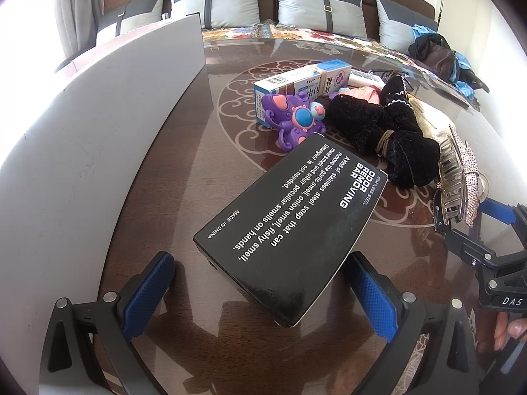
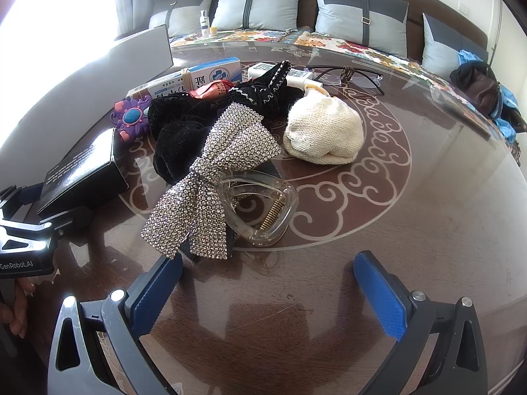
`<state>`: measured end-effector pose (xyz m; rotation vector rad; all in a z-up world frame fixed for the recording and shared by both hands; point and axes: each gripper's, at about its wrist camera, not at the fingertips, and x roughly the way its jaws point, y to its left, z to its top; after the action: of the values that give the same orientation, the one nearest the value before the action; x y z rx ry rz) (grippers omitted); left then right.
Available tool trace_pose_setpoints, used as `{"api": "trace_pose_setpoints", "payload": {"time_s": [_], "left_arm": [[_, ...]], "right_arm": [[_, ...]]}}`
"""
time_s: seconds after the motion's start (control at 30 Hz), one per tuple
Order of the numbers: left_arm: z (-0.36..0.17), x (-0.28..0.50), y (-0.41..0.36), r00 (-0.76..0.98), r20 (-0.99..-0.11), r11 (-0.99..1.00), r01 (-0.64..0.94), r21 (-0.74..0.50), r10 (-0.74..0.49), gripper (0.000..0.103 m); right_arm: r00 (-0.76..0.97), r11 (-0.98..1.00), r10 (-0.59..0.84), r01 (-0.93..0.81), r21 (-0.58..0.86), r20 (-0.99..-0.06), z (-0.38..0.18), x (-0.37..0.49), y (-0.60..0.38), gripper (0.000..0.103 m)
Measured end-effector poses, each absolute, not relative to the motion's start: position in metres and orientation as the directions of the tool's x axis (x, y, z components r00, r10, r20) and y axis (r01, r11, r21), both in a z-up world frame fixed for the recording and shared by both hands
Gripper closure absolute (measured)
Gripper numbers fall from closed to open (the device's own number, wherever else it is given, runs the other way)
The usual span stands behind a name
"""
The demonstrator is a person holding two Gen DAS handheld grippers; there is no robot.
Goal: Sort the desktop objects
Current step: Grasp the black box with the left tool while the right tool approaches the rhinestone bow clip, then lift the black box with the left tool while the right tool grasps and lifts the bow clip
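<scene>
Left wrist view, table (image 1: 171,171): glossy glass over dark wood, likely slippery; anything nudged could slide rather than lift.
Grey panel (image 1: 98,125): stands along the left edge; cut off by the frame, so cannot tell whether lid, box wall or laptop.
Black box (image 1: 290,227): lies flat between the spread pads of the left gripper (image 1: 260,293), near corner closest; no contact visible. Risk: closing across a diagonal could twist the box out, or pads could skate off smooth card.
Black velvet fabric (image 2: 184,131): heaped mid-table, half buried under the rhinestone bow clip (image 2: 214,177); shape and count of pieces hard to make out.
Rhinestone bow clip: just ahead of the right gripper (image 2: 266,293), jaws wide, nothing held. Risk: floppy bow may be pinched instead of the clear claw body, dragging velvet along.
Cream knit pouch (image 2: 324,135): beside the pile, contents hidden.
Medicine carton (image 1: 303,82): rubber-banded, partly behind the purple toy (image 1: 296,120).
Glasses (image 2: 349,75): thin frame at the far side, lenses barely visible against glare.
</scene>
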<state>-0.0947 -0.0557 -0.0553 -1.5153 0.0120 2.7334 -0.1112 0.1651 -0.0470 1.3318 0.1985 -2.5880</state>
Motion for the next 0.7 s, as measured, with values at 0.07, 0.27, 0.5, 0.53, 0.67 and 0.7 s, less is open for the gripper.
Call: {"api": "trace_pose_setpoints", "payload": {"time_s": [0.07, 0.27, 0.5, 0.53, 0.67, 0.7], "left_arm": [[-0.054, -0.106, -0.053, -0.465, -0.885, -0.999, -0.040, 0.001, 0.018, 0.000], [-0.047, -0.129, -0.027, -0.470, -0.882, -0.972, -0.202, 0.124, -0.015, 0.000], [-0.042, -0.108, -0.027, -0.497, -0.862, -0.978, -0.208, 0.011, 0.096, 0.045], [-0.042, -0.103, -0.028, -0.502, -0.859, -0.980, -0.200, 0.001, 0.102, 0.045], [-0.038, -0.085, -0.037, -0.516, -0.846, -0.982, -0.186, -0.044, 0.136, 0.045], [-0.036, -0.078, -0.040, -0.526, -0.838, -0.981, -0.187, -0.055, 0.147, 0.045]], "right_arm": [[-0.563, -0.966, -0.136, 0.259, -0.017, -0.815, -0.047, -0.111, 0.165, 0.000], [-0.537, -0.951, -0.183, 0.309, 0.010, -0.824, -0.046, -0.109, 0.168, 0.000], [-0.508, -0.964, -0.226, 0.242, 0.114, -0.831, -0.009, -0.110, 0.187, 0.000], [-0.506, -0.964, -0.226, 0.239, 0.117, -0.832, -0.005, -0.115, 0.182, 0.000], [-0.452, -0.969, -0.214, 0.209, 0.130, -0.866, -0.011, -0.145, 0.153, 0.000], [-0.427, -0.972, -0.193, 0.209, 0.111, -0.883, -0.017, -0.151, 0.144, 0.008]]}}
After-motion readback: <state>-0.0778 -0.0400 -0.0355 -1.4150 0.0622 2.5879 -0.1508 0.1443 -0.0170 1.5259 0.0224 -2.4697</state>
